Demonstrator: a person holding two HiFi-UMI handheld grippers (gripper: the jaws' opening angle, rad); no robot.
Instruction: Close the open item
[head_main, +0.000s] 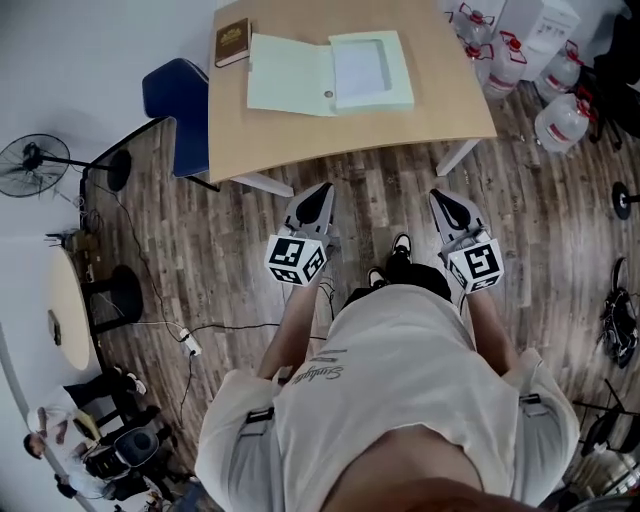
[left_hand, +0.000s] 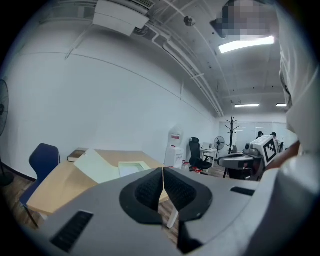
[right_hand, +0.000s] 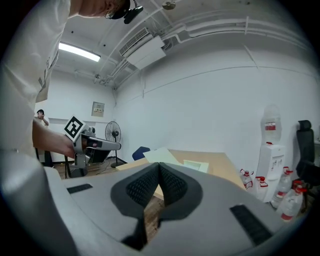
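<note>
We read the left claw (left_hand: 163, 181) as pressed fully together, its knurled black pads (left_hand: 148, 190) meeting in a thin seam with nothing between them. The right claw (right_hand: 159, 176) is the same: pads touching, empty. Both grey shells hang over the wood-plank floor (head_main: 375, 195), short of the table (head_main: 350, 135), touching nothing. The open item is a pale green box file (head_main: 290, 75) lying flat on the light wooden table, flap spread to the left, shallow tray half to the right with white sheets inside. A brown hardback book (head_main: 232, 42) sits just beside the flap's far corner. A blue chair (head_main: 175, 95) stands at the table's left edge.
</note>
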